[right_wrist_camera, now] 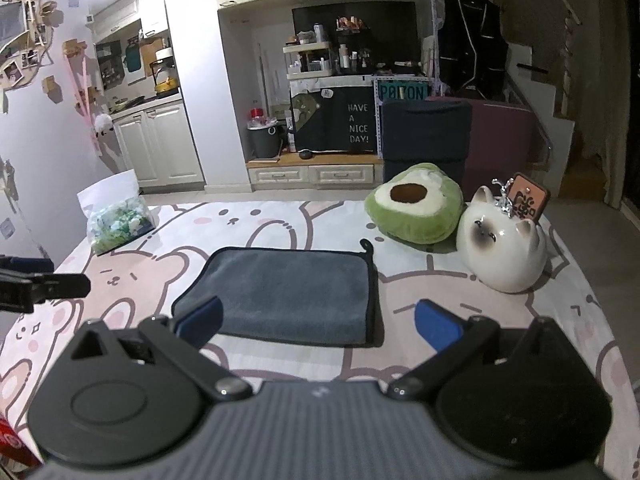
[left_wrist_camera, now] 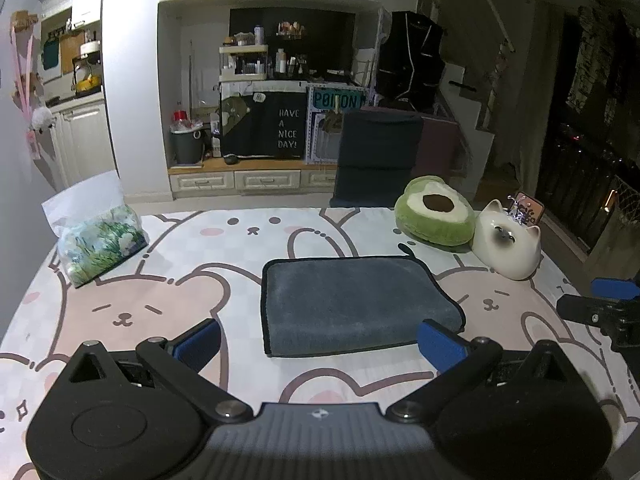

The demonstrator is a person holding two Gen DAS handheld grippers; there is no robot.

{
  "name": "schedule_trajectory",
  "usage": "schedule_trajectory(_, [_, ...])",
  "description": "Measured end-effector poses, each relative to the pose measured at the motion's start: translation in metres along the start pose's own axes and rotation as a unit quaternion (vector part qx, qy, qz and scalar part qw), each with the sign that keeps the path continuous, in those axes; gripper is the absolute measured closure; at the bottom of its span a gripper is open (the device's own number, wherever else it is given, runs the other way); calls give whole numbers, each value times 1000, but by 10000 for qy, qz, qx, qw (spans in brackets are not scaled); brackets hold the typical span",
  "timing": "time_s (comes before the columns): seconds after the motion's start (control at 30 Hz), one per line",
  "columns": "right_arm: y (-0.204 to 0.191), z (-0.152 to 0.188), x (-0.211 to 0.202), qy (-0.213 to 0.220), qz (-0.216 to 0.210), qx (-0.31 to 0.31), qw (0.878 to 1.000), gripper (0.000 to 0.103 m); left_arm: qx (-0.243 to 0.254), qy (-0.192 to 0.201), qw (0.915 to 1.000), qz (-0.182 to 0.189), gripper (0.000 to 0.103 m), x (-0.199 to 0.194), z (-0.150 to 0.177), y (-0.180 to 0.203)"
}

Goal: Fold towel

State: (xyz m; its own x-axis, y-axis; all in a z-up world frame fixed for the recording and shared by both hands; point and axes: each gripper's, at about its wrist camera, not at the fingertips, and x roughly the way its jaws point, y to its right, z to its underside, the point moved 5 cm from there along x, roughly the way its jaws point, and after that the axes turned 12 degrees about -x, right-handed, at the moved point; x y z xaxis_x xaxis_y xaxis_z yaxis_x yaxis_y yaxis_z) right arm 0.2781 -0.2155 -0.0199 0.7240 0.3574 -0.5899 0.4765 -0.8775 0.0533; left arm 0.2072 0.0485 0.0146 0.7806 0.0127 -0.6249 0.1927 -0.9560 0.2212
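The grey towel (left_wrist_camera: 352, 304), soft, light and limp, lies already doubled flat mid-tabletop (left_wrist_camera: 168, 364), best pinched at a near hemmed corner, while the left tool (left_wrist_camera: 320, 344) and right tool (right_wrist_camera: 318, 326) hover spread wide and empty; far left, a clear bag (left_wrist_camera: 100, 240) holds something greenish.

The folded grey towel (right_wrist_camera: 288, 292) is thick, napped cloth with a matt pile and a smooth black bound edge. The bunny-printed pink and white cover on the tabletop (right_wrist_camera: 460, 316) looks like smooth, flat fabric. The white cat-shaped figure (right_wrist_camera: 502, 248) is glossy and hard, like glazed ceramic. The green avocado cushion (right_wrist_camera: 416, 208) is fuzzy plush. The gripper fingers (right_wrist_camera: 438, 330) carry matt blue pads on smooth black plastic arms.
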Motion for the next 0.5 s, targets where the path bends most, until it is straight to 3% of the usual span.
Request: schedule_trajectory(0.5, [-12, 21, -29, 89, 238, -163, 9995, 0, 154, 111, 9998, -106, 0, -28, 24, 4])
